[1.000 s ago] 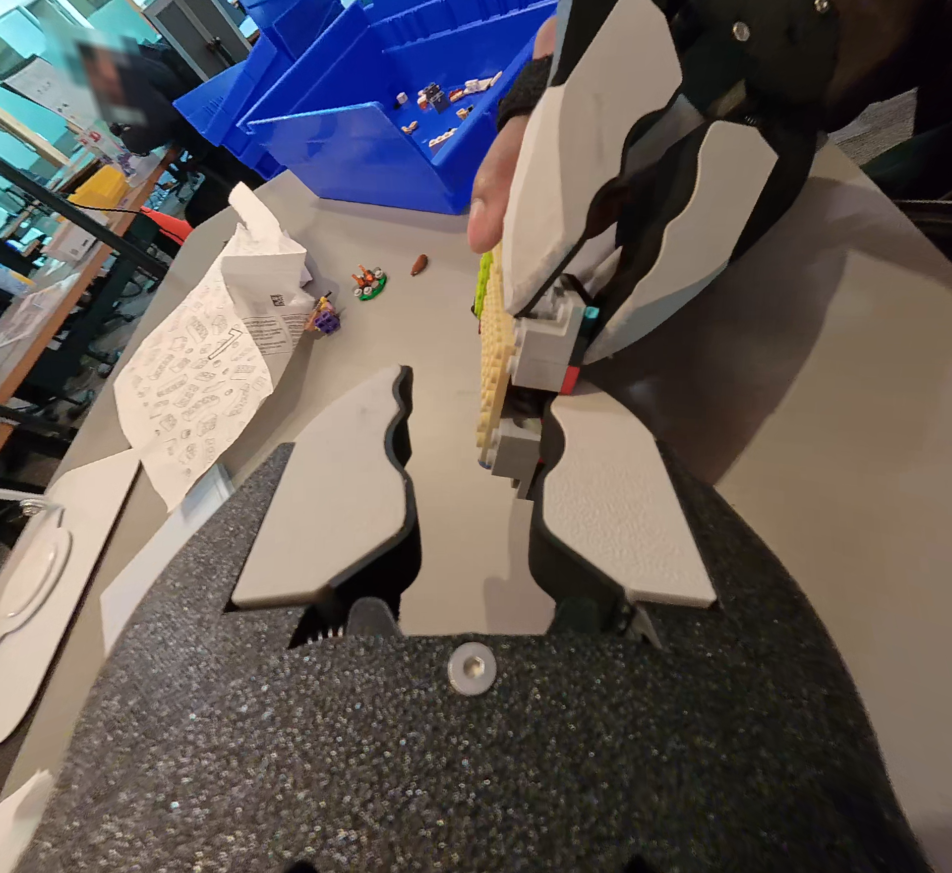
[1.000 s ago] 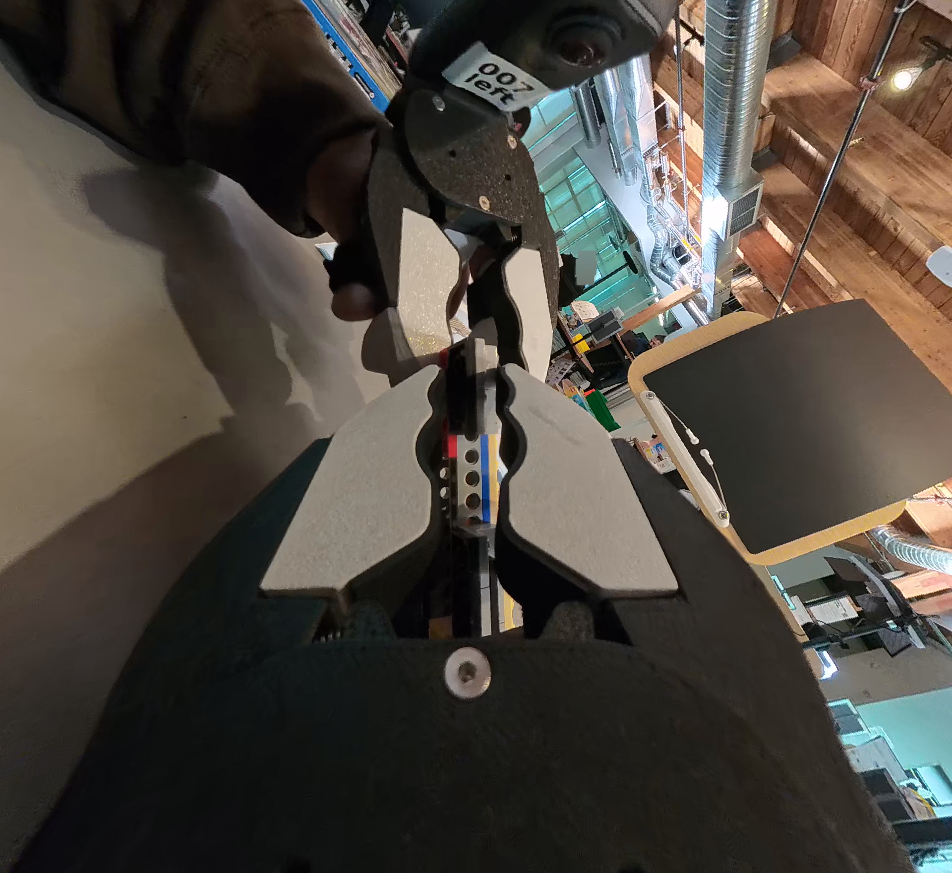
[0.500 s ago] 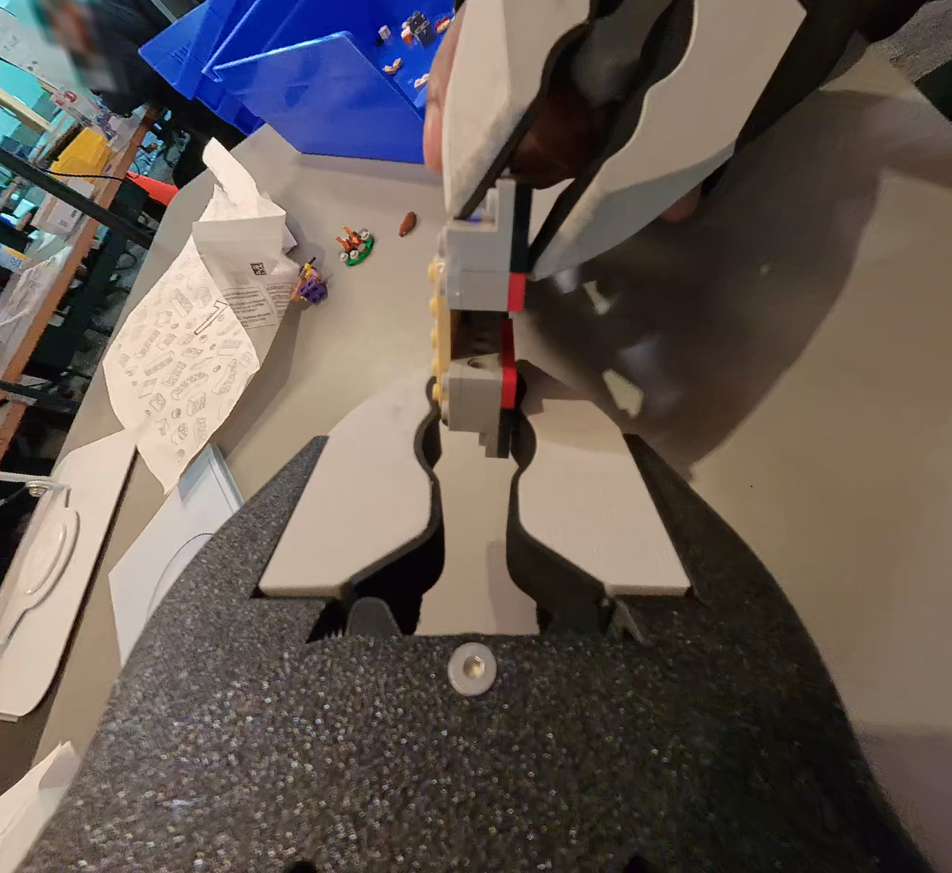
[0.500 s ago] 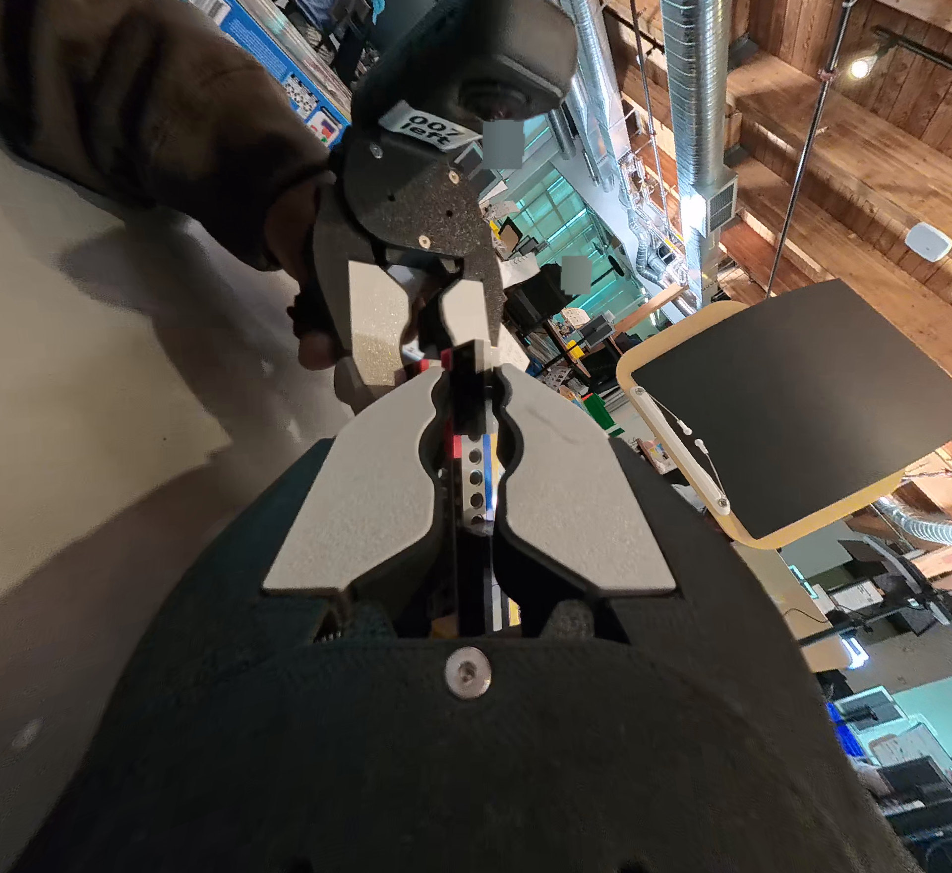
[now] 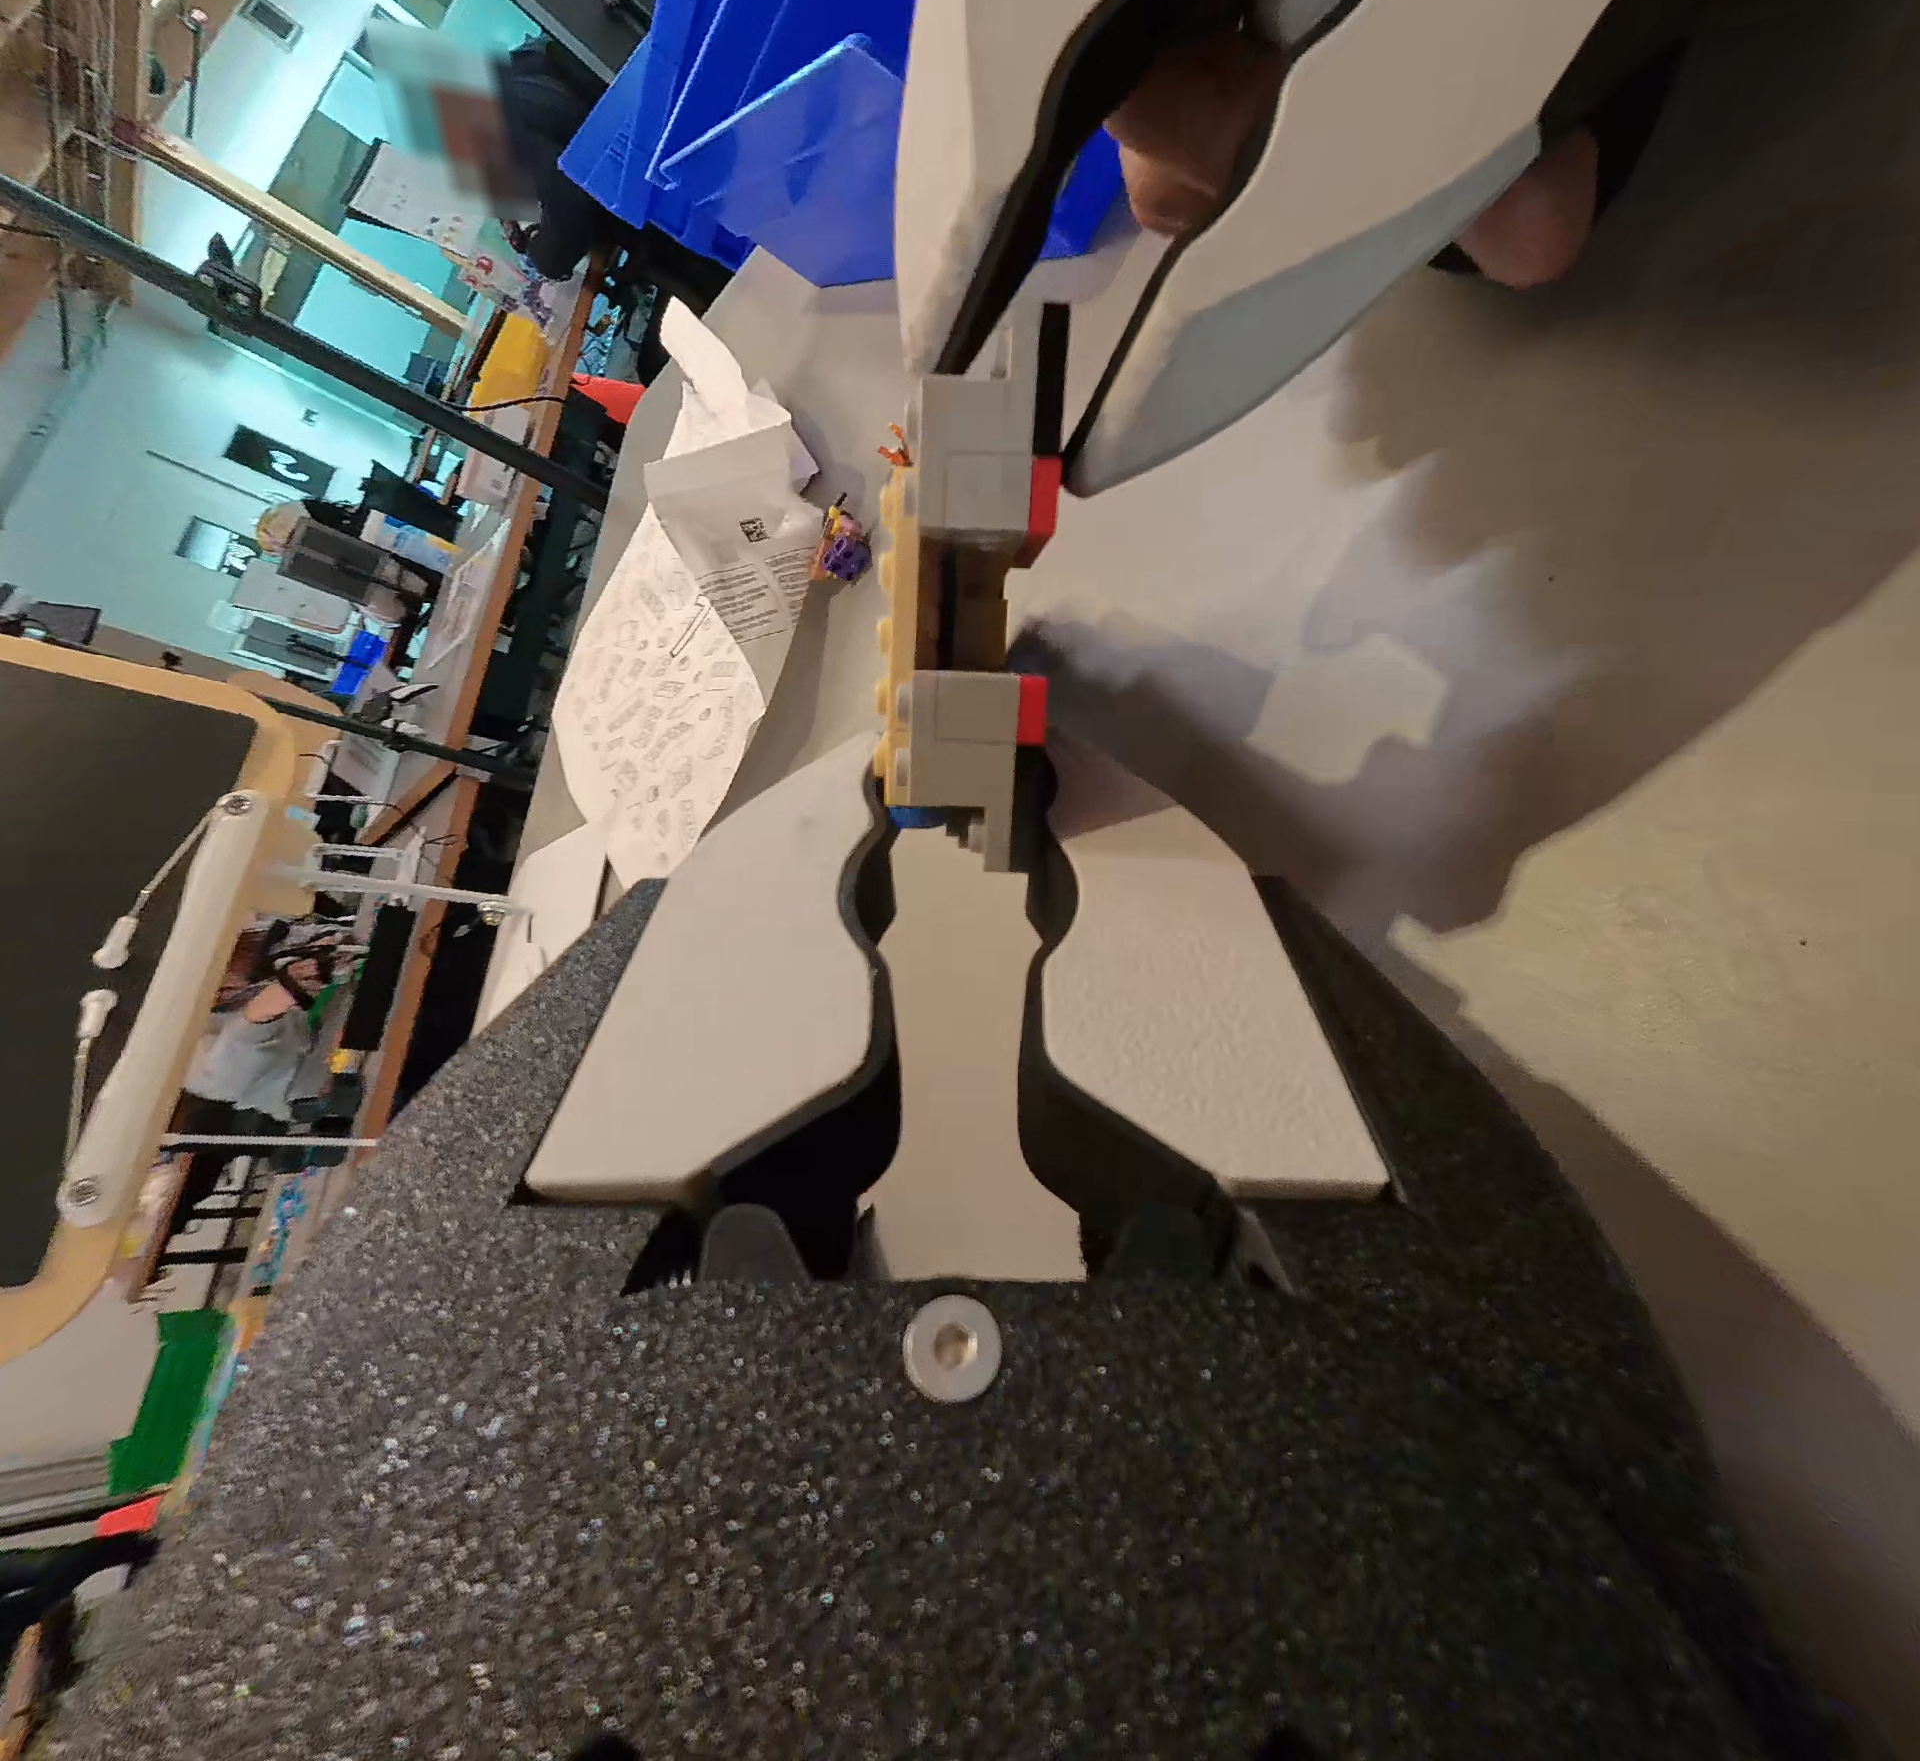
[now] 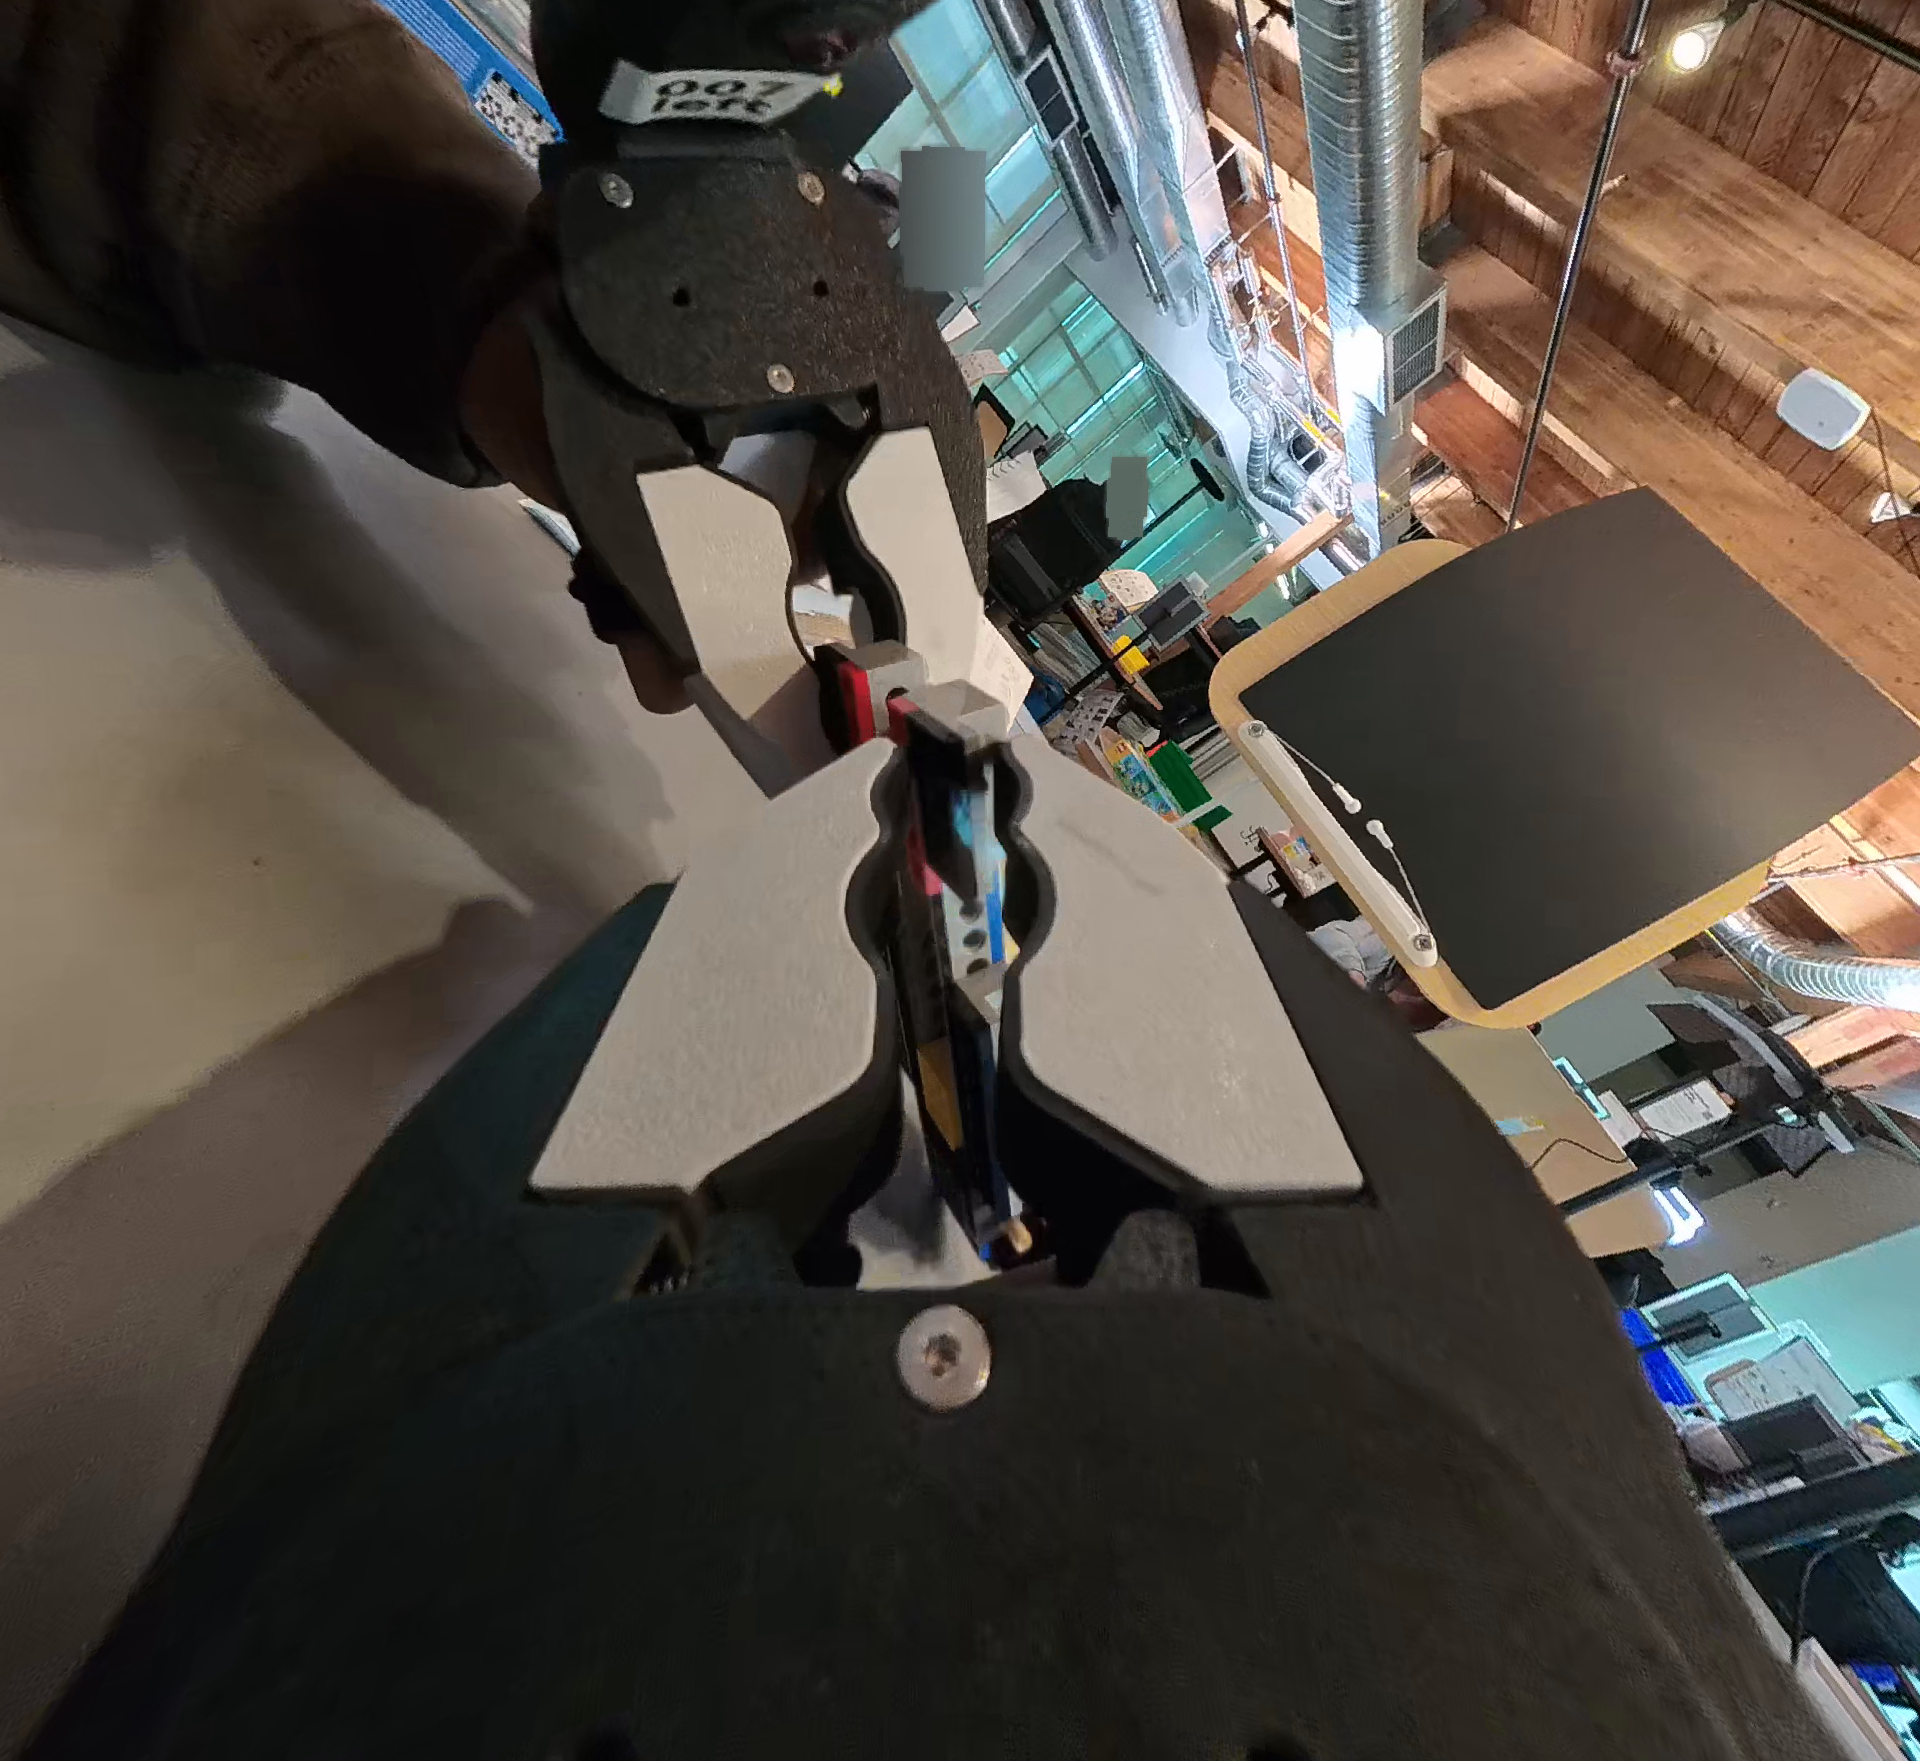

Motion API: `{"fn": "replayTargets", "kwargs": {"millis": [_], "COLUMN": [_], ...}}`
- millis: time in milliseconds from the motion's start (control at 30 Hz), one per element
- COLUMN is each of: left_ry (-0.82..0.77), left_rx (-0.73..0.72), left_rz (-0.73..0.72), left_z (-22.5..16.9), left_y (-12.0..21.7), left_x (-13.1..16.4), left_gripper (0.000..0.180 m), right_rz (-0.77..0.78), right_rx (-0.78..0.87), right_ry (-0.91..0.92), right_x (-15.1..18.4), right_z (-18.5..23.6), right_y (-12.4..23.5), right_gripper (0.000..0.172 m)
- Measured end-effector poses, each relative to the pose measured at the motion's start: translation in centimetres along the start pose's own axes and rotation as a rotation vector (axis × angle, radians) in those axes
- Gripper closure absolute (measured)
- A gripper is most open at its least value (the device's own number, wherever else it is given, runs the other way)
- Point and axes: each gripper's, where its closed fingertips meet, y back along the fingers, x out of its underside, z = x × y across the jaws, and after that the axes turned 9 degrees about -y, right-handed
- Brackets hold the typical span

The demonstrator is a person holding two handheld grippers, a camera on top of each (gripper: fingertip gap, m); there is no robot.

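Observation:
A small brick assembly (image 5: 971, 506) with a tan studded plate, grey bricks and red edges hangs in the air between both grippers, above the grey table (image 5: 1558, 880). My left gripper (image 5: 956, 807) is shut on its near grey end, with both pads against it. My right gripper (image 5: 1003, 412) comes from above and is shut on the far end. In the right wrist view the assembly (image 6: 961, 890) runs edge-on between my right gripper's (image 6: 951, 776) pads. Beyond it, the left gripper (image 6: 873, 672) clamps the grey and red end, held by a hand in a brown sleeve (image 6: 208, 153).
Blue bins (image 5: 790, 142) stand at the table's far side. A printed paper sheet (image 5: 665, 672) and a small purple brick piece (image 5: 840, 553) lie on the table to the left. A black board with a wooden rim (image 6: 1558, 755) stands off the table edge. Spacing between my two grippers at the tips: around 6 centimeters.
My left gripper closed from wide open onto the assembly's near end. The right gripper kept its grip. Both grippers and the assembly tilted, and the right gripper came closer.

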Motion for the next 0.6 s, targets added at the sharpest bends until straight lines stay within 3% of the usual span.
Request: {"fn": "replayTargets", "kwargs": {"millis": [133, 600], "left_ry": [-0.046, -0.161], "left_rx": [-0.016, -0.046], "left_rz": [0.020, 0.049], "left_z": [-0.1, -0.8], "left_y": [0.0, -0.4], "left_x": [-0.1, -1.0], "left_gripper": [0.160, 0.161], "right_rz": [0.024, 0.154], "right_rx": [0.014, 0.087], "right_ry": [-0.001, 0.059], "right_x": [0.4, 1.5], "right_z": [-0.2, 0.1], "right_y": [0.2, 0.9], "right_gripper": [0.148, 0.144]}}
